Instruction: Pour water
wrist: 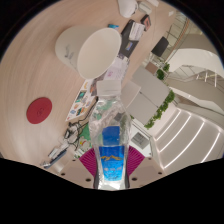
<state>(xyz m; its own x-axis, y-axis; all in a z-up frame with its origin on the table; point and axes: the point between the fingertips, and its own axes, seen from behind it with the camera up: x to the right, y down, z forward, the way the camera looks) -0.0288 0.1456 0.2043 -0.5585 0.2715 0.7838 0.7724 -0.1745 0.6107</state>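
**Op:** Clear plastic water bottle with a blue label (111,140) sits between my gripper (113,158) fingers, both magenta pads (89,159) pressed against it. Held tilted, neck pointing toward 12 o'clock.

**QA:** Fingers?

**Op:** Closed on the bottle, gripping it at the label.

**QA:** Background?

**Op:** I see a round white table (87,50) at 11 o'clock beyond the bottle, a red round disc (39,109) on the floor at 9 o'clock, white curved steps (186,130) at 3 o'clock. A person (137,30) stands past the table near 12.

text: none legible | bottle (112,140) label: blue, unreadable
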